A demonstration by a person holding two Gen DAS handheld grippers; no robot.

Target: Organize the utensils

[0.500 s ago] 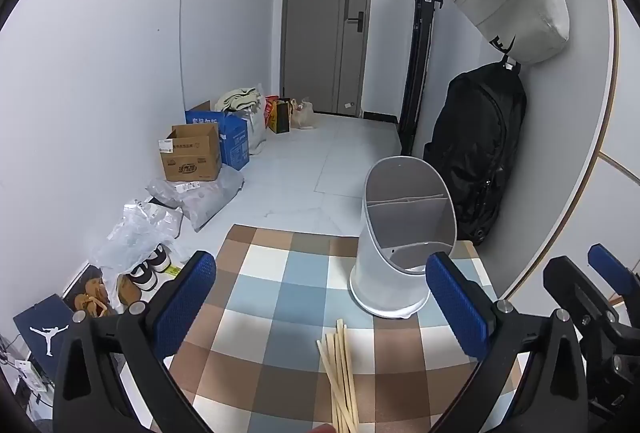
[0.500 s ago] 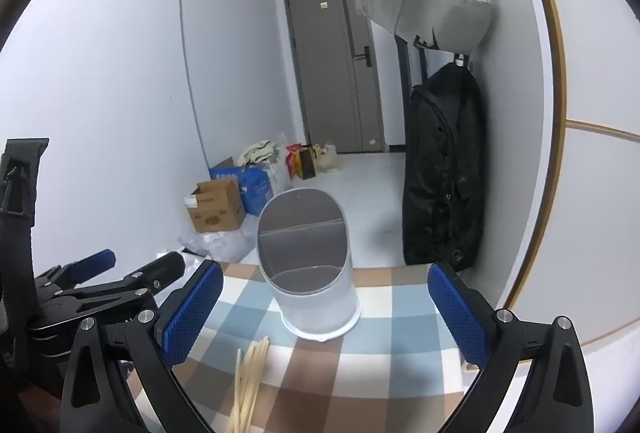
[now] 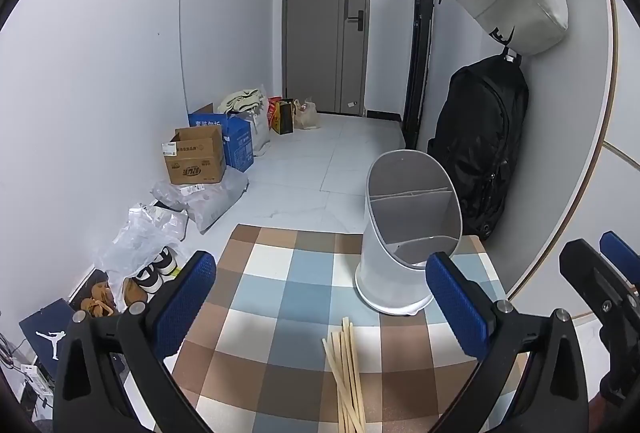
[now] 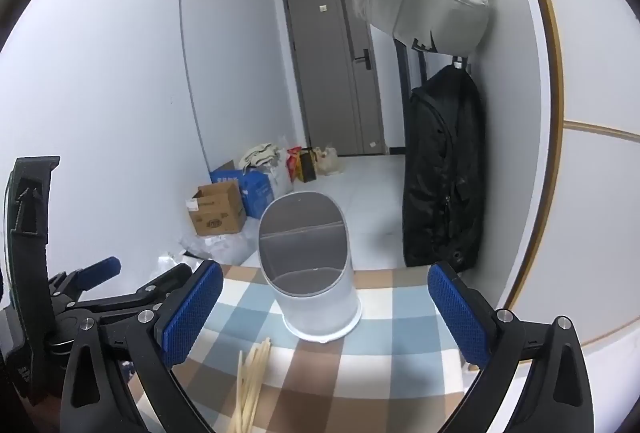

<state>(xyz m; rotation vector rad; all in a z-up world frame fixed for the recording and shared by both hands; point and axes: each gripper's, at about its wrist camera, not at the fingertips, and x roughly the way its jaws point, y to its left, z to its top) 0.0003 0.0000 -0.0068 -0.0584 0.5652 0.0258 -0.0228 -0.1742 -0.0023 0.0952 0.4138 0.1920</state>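
A loose bundle of pale wooden chopsticks (image 3: 346, 373) lies flat on the brown, blue and white checked cloth (image 3: 280, 297) that covers the table, its far ends pointing toward a white plastic utensil holder (image 3: 404, 233) with a slanted mouth and grey inner dividers, which stands upright on the cloth just beyond them and apart from them. The holder's compartments look empty from both views, so the sorting seems not yet begun; the step in hand looks like the approach for a first pick. The left gripper (image 3: 320, 309) hangs above the near cloth with its blue-padded jaws spread wide and nothing between the pads; the right gripper (image 4: 324, 313) is likewise spread wide and empty, framing the holder and the chopstick tips in its view. The next move, as I judge it, calls for one gripper to drop lower and straddle the bundle across its length, closing on thin sticks that lie flat and may roll or splay, then tilting them upright to clear the holder's high back rim and land in one compartment
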